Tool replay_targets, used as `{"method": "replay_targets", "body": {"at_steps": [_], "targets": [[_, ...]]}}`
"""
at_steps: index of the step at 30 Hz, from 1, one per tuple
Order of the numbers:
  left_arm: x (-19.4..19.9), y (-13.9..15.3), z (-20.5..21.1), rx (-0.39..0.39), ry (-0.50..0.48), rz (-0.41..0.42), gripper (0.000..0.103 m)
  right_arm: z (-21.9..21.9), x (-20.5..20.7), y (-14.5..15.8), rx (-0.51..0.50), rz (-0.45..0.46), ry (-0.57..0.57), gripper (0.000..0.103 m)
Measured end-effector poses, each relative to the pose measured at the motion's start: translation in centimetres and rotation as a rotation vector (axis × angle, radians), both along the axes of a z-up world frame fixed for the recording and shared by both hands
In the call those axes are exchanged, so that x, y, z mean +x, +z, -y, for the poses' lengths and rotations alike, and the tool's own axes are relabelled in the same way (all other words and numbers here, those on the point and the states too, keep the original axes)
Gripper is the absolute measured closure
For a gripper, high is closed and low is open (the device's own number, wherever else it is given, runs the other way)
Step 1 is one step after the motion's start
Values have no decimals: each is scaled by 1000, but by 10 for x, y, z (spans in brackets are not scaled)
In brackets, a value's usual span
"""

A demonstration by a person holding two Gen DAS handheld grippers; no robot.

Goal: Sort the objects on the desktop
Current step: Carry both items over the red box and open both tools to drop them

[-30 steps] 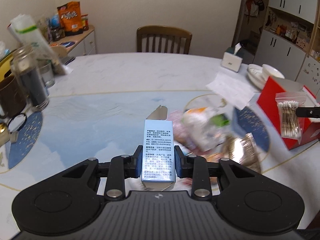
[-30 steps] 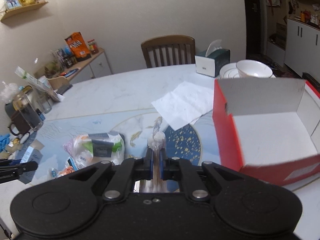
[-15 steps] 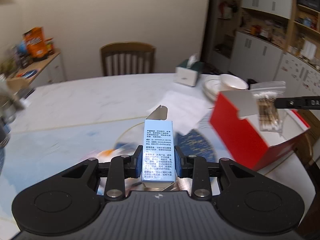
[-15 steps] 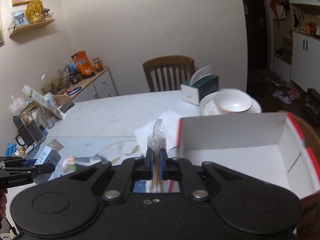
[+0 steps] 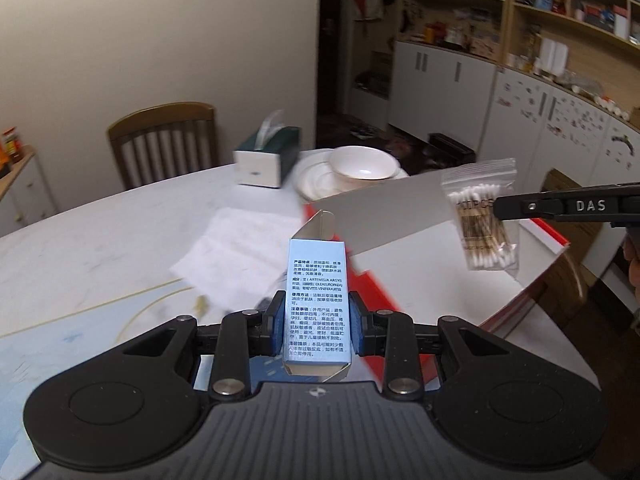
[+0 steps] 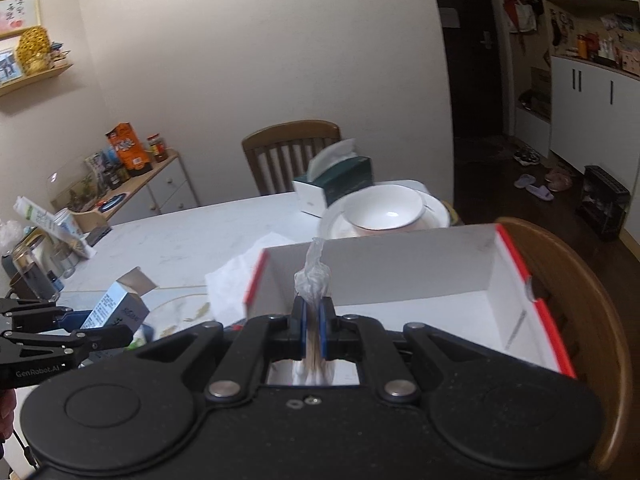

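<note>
Our right gripper pinches the swab bag above the red box; our left gripper clamps the small carton beside it. Released too early, either could catch the rim and land outside.

Between my left jaws the small carton hides the red box's near corner. My right gripper's body covers most of the cotton swab bag. Ahead, the tissue box is blurred.
</note>
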State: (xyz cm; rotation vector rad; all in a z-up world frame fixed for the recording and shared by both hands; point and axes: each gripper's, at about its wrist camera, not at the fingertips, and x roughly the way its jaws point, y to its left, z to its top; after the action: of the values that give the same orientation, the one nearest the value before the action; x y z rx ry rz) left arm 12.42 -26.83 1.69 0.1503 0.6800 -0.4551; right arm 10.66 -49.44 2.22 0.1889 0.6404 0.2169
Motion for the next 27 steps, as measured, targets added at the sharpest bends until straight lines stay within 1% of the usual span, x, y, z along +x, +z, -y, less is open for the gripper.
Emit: {"method": "replay_targets", "body": {"at_steps": [10, 15, 21, 27], "targets": [[27, -16, 69, 46, -120, -22, 73, 31, 5, -18, -15, -41, -48, 98], [43, -31, 101, 100, -174, -45, 73, 41, 13, -32, -21, -91, -56, 98], [62, -48, 124, 138, -208, -88, 73, 47, 25, -49, -33, -153, -52, 98], [76, -64, 140, 169, -221, -130, 73, 52, 34, -63, -50, -192, -44, 98]]}}
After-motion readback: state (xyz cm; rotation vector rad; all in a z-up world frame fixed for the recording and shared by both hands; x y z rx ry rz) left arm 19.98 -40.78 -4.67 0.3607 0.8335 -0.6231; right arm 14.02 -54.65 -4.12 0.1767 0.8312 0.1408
